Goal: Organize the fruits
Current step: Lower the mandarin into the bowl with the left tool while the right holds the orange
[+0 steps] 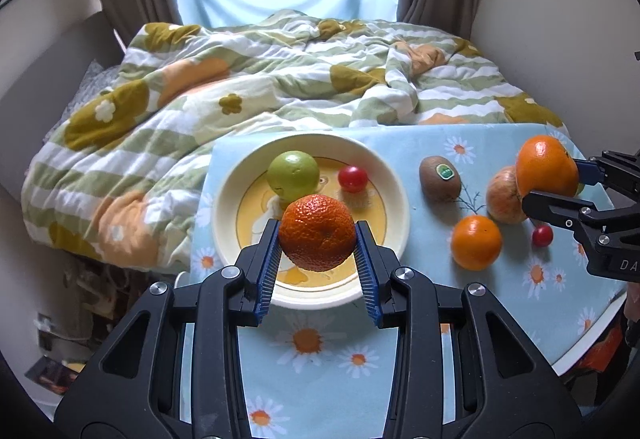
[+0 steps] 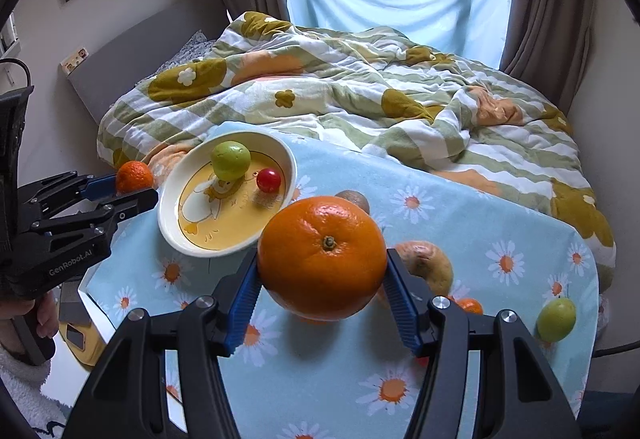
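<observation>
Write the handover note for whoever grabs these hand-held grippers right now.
Left hand-held gripper: shut on a mandarin, held over the bowl's near edge.
Right hand-held gripper: shut on an orange, held above the cloth.
Done: green fruit and cherry tomato sit in the bowl.
Left: drop both held fruits in, then the kiwi, apple, small orange, second tomato and the green fruit by the right edge.
</observation>
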{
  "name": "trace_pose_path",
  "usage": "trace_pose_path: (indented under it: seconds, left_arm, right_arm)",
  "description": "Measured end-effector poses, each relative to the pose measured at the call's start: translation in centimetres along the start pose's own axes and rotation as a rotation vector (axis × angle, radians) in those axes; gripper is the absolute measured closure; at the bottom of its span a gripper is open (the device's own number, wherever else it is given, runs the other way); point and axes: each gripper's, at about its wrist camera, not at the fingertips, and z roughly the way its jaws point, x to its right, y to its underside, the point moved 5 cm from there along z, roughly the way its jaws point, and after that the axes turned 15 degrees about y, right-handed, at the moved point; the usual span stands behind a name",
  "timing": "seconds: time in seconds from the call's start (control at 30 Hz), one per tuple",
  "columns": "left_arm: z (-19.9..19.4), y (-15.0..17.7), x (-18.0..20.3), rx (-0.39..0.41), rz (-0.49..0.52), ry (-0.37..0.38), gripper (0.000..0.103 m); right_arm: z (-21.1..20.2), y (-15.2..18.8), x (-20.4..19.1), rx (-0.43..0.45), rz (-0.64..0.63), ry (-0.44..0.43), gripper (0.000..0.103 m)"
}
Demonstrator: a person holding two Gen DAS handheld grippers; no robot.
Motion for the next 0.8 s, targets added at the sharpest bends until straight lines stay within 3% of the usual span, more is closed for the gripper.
trace_pose_path:
  seconds: [0.43,0.8]
  left_arm:
    - [6.4,-0.8,-7.8,-0.099,0.041,0.047,0.061]
    - [9.2,-0.8,-9.2,-0.148,0.066,0.105,0.060]
  right_arm:
    - [5.1,-2.6,-5.9,-0.067,0.054,0.014,0.047]
    - [6.0,-2.8,-6.4,-0.097,0.104,0.080,0.047]
